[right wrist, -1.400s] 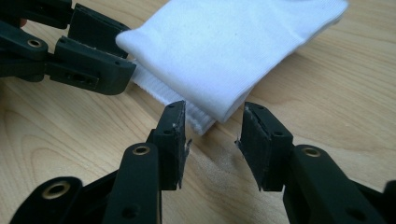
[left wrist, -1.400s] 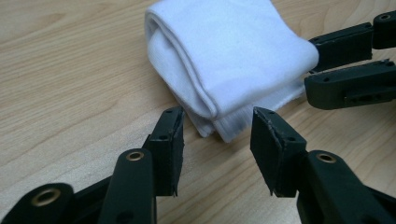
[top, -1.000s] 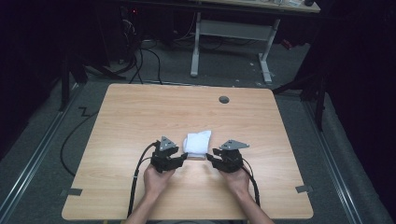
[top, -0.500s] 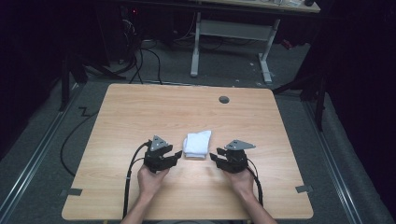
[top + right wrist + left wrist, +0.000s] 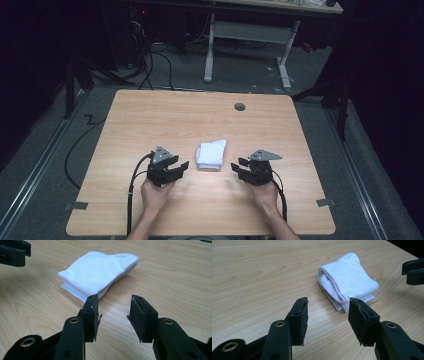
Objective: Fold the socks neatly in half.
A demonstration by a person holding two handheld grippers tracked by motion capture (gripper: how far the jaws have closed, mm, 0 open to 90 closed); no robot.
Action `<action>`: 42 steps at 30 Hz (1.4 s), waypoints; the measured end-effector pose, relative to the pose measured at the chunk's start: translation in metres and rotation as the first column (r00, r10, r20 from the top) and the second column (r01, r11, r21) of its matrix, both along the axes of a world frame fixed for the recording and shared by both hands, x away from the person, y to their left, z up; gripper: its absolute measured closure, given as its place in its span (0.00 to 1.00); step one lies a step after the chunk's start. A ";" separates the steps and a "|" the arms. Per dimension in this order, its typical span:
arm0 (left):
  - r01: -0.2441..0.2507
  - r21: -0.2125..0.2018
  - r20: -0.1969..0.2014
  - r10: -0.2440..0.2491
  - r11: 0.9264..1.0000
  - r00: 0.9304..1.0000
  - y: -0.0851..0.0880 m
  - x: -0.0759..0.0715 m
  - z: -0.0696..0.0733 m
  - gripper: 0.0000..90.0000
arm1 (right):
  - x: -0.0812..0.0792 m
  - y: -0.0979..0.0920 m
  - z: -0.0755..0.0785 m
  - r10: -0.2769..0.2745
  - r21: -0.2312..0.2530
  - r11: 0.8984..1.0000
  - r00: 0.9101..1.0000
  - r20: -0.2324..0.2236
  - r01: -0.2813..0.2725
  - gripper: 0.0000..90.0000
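Observation:
A folded white sock (image 5: 211, 155) lies on the wooden table (image 5: 200, 120), between my two grippers. My left gripper (image 5: 183, 167) rests just left of it, jaws open and empty. In the left gripper view the sock (image 5: 347, 282) lies a short way ahead of the left gripper (image 5: 328, 303), untouched. My right gripper (image 5: 236, 166) sits to the sock's right, also open with nothing between its pads. The right gripper view shows the sock (image 5: 97, 272) ahead and to the left of the right gripper (image 5: 113, 302), with the other gripper's jaws at the top left corner.
A round grey cable grommet (image 5: 240, 106) sits near the table's far edge. Tape marks (image 5: 326, 202) are stuck at the near corners. A desk frame (image 5: 250, 35) and cables stand on the floor beyond the table.
Both grippers have drawn back from the sock, the left one leftwards and the right one rightwards and nearer. The sock stays put on the table.

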State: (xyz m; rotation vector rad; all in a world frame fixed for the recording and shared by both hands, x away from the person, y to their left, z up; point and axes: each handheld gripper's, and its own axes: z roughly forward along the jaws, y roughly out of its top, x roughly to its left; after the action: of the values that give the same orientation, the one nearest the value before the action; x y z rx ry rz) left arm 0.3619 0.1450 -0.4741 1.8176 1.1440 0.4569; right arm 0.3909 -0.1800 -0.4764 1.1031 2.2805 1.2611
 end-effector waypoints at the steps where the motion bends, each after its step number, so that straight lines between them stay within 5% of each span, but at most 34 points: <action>1: -0.001 0.003 0.000 0.001 1.000 1.000 0.001 -0.001 0.000 0.56 | 0.000 -0.001 0.000 -0.001 0.001 1.000 1.000 0.001 0.001 0.65; 16: -0.042 -0.022 0.002 0.042 0.999 0.999 0.020 -0.007 -0.001 0.54 | -0.002 -0.018 0.002 -0.028 0.018 0.999 1.000 0.002 0.028 0.65; 21: -0.051 0.009 0.010 0.051 0.999 0.999 0.023 -0.010 -0.001 0.53 | -0.003 -0.024 -0.001 -0.041 0.017 0.999 0.999 -0.002 0.041 0.65; 42: -0.098 0.013 -0.060 0.098 0.995 0.993 0.046 -0.009 -0.017 0.49 | -0.004 -0.048 -0.008 -0.102 -0.017 0.995 0.995 -0.012 0.101 0.63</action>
State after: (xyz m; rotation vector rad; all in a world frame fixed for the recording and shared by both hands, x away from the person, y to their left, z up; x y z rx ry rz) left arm 0.3529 0.1909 -0.4910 1.7998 1.2791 0.4676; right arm 0.3872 -0.2278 -0.4842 1.2086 2.2096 1.1979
